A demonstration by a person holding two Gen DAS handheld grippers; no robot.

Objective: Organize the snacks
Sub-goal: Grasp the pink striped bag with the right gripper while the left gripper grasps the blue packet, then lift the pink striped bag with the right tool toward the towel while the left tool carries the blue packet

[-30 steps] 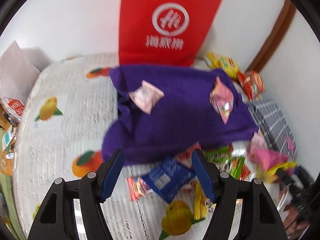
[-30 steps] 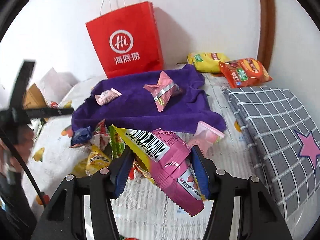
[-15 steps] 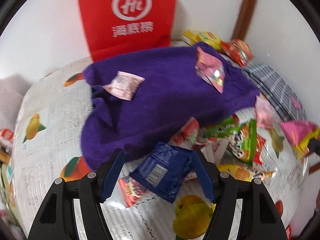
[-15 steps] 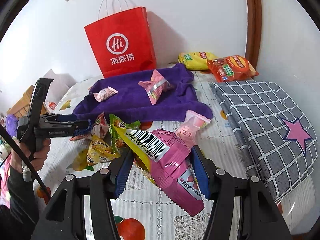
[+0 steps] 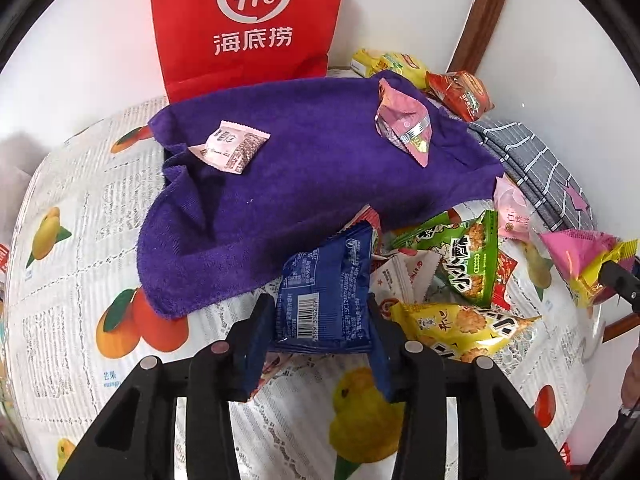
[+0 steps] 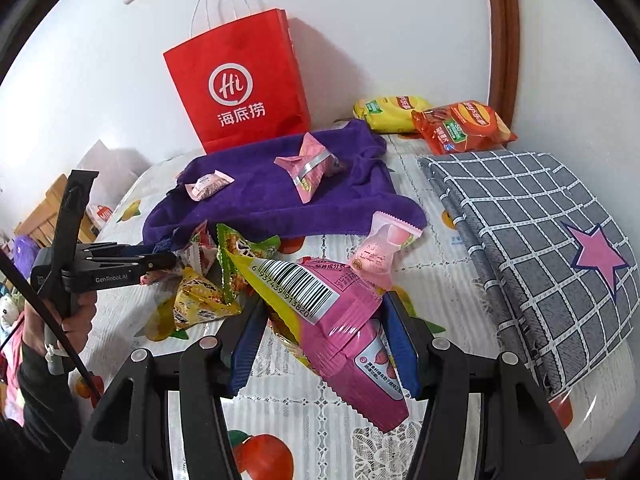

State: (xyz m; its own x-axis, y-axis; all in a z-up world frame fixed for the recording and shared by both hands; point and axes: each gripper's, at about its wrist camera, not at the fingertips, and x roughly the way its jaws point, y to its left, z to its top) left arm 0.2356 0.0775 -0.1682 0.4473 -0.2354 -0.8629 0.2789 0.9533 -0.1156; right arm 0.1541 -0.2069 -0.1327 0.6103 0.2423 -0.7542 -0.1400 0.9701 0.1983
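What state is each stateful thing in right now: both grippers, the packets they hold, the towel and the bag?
left gripper: jaws closing, blue packet between them.
blue packet: between the left pads, lower edge on the tablecloth.
right gripper: shut on pink packet.
pink packet: clamped, barcode side up.
purple towel: spread out, rumpled, two small packets on it.
red paper bag: upright against the wall.

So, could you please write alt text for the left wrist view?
The left claw is closing around a blue snack packet at the edge of a pile of packets, on a fruit-print tablecloth. Behind lie a purple towel with two pink packets and a red paper bag.
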